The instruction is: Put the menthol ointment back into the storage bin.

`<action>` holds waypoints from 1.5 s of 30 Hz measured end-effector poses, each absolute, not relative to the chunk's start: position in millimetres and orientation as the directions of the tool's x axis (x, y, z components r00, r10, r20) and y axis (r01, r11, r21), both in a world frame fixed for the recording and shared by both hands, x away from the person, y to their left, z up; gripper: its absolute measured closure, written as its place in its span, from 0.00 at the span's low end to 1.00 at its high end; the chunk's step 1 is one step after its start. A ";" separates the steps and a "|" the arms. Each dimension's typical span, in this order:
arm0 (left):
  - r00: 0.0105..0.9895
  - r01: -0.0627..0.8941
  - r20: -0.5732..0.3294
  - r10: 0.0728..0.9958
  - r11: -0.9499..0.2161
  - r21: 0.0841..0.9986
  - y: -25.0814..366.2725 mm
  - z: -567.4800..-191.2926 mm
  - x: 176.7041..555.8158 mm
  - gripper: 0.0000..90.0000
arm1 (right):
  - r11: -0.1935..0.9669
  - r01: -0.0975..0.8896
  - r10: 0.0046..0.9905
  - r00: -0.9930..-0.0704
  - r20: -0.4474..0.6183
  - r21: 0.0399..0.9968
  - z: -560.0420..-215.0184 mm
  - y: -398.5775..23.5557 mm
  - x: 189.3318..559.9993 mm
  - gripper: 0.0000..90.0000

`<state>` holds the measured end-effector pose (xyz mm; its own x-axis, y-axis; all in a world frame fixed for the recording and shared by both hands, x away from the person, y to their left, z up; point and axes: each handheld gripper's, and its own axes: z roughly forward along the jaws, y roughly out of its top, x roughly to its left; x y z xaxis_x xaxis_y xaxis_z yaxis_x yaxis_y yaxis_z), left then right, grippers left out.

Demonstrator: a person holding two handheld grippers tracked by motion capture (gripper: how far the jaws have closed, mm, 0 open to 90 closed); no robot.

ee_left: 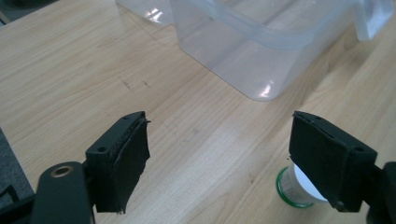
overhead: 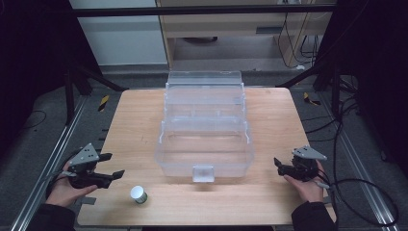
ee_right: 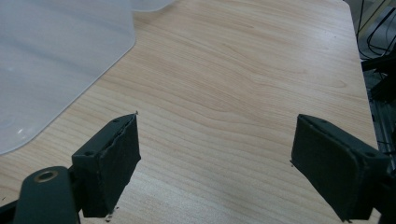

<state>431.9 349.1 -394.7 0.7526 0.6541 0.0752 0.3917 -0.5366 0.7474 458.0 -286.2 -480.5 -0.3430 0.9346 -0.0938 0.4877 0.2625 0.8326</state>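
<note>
Risk in the high view gathers at the near left of the tabletop (overhead: 269, 202), where a small white pot with a green rim (overhead: 138, 194) stands alone just beside the left claw (overhead: 110, 166); that claw hovers low with its jaws spread and nothing between them, and a careless sweep toward the middle could tip the pot or roll it to the near edge, which is close. The right claw (overhead: 280, 165) hangs over the near right corner, jaws apart and empty, its hand already partly past the edge, so its trailing cable may snag on the corner. A clear plastic box (overhead: 204, 139) with its lid thrown back takes the middle, leaving bare wood on both flanks and a narrow strip in front. From the left gripper view, the pot (ee_left: 299, 186) sits half hidden behind the right-hand jaw, outside the gap, so closing now would likely knock it aside, not catch it; the box corner (ee_left: 261, 70) lies ahead with open wood between. From the right gripper view, the jaws stand wide over bare wood, the box wall (ee_right: 56, 60) is off to one side, and the far edge with its cables is the limit on the other.
</note>
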 end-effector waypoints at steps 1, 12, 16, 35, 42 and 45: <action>0.753 0.392 0.075 0.654 -0.537 0.747 349.1 -394.7 431.9 0.21 | 0.263 0.488 0.935 -0.343 -0.094 0.833 -480.5 -286.2 458.0 0.17; 0.840 0.320 0.129 0.527 -0.672 0.668 342.1 -382.0 424.6 0.21 | 0.283 0.494 0.929 -0.354 -0.107 0.822 -482.4 -284.9 458.6 0.17; 0.869 0.290 0.140 0.474 -0.719 0.632 336.0 -380.3 422.9 0.21 | 0.283 0.494 0.928 -0.357 -0.104 0.822 -482.2 -284.6 458.2 0.17; 0.937 0.192 0.163 0.308 -0.848 0.493 309.6 -383.1 424.0 0.22 | 0.291 0.502 0.925 -0.364 -0.107 0.815 -483.9 -283.4 459.4 0.17; 0.956 0.166 0.145 0.256 -0.876 0.452 301.8 -387.5 423.7 0.24 | 0.290 0.502 0.925 -0.364 -0.105 0.815 -483.6 -284.1 459.5 0.18; 0.963 0.151 0.140 0.232 -0.887 0.436 298.0 -389.7 423.4 0.24 | 0.291 0.506 0.925 -0.365 -0.104 0.812 -483.9 -283.8 459.6 0.18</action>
<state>423.4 298.0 -389.7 0.9625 0.2324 0.1398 0.1509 -0.8874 0.4357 459.6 -283.8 -483.9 -0.3651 0.9252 -0.1038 0.5060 0.2908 0.8120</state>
